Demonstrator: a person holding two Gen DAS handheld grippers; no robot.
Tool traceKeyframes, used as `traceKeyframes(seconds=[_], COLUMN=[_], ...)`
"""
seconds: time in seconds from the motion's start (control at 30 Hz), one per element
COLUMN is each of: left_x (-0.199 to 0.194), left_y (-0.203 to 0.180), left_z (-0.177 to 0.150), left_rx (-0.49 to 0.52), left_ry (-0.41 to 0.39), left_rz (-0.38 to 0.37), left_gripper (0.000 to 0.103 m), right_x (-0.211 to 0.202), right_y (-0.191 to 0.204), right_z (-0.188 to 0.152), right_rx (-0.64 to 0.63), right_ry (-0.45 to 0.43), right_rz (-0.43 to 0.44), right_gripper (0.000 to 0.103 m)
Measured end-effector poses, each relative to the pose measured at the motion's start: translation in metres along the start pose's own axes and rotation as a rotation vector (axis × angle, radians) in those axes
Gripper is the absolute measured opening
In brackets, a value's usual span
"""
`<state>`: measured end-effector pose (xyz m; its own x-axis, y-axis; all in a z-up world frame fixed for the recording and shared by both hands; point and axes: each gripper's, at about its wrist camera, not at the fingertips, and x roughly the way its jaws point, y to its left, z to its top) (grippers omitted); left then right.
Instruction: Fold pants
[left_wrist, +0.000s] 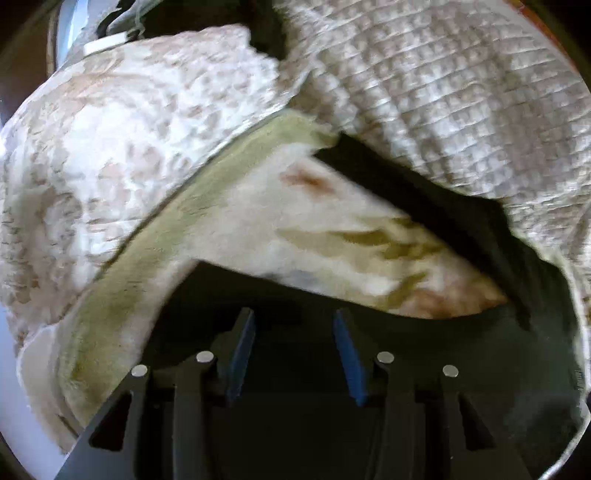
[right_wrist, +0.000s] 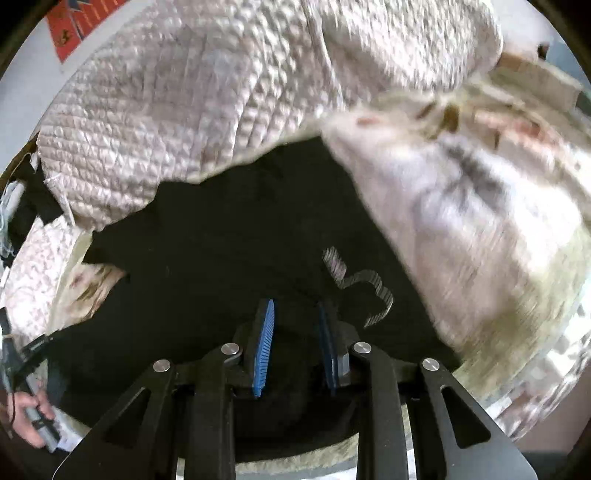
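Note:
The black pants (right_wrist: 229, 236) lie spread on a bed, with a grey striped logo (right_wrist: 354, 280) on the cloth. In the left wrist view they show as dark cloth (left_wrist: 280, 295) under a floral blanket. My left gripper (left_wrist: 293, 325) is open, its blue pads apart just above the dark cloth, holding nothing. My right gripper (right_wrist: 295, 314) hovers over the pants near the logo, jaws a little apart with nothing between them.
A quilted beige bedspread (left_wrist: 443, 92) is bunched behind the pants; it also shows in the right wrist view (right_wrist: 166, 110). A cream floral blanket (left_wrist: 332, 236) and a textured white cover (left_wrist: 129, 129) overlap the pants. A rumpled blanket (right_wrist: 480, 221) lies at the right.

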<state>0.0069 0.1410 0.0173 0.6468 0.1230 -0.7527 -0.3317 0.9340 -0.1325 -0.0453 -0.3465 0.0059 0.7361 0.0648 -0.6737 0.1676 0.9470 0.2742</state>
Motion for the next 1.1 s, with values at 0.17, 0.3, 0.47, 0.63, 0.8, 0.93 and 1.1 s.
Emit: traceKeyframes(seconds=[0.17, 0.3, 0.47, 0.63, 0.8, 0.93, 1.1], left_x=[-0.011, -0.003, -0.013, 0.015, 0.000, -0.015, -0.028], left_y=[-0.035, -0.056, -0.042, 0.000, -0.005, -0.026, -0.053], left_z=[-0.007, -0.014, -0.007, -0.001, -0.002, -0.009, -0.018], left_rx=[0.079, 0.137, 0.116, 0.032, 0.016, 0.068, 0.147], left_ry=[-0.002, 0.049, -0.022, 0.055, 0.011, -0.015, -0.037], left_rz=[-0.131, -0.143, -0.040, 0.121, 0.073, 0.011, -0.044], left_gripper=[0.048, 0.048, 0.049, 0.051, 0.051, 0.051, 0.052], right_x=[0.033, 0.025, 0.010, 0.023, 0.026, 0.019, 0.021], right_y=[-0.018, -0.018, 0.004, 0.031, 0.045, 0.053, 0.069], right_z=[0.001, 0.003, 0.010, 0.013, 0.007, 0.002, -0.005], right_rx=[0.051, 0.039, -0.032, -0.093, -0.142, -0.176, -0.244], right_ry=[0.113, 0.075, -0.008, 0.038, 0.055, 0.035, 0.051], right_rz=[-0.075, -0.101, -0.013, 0.056, 0.100, 0.131, 0.162], right_gripper=[0.029, 0.029, 0.029, 0.029, 0.031, 0.051, 0.051])
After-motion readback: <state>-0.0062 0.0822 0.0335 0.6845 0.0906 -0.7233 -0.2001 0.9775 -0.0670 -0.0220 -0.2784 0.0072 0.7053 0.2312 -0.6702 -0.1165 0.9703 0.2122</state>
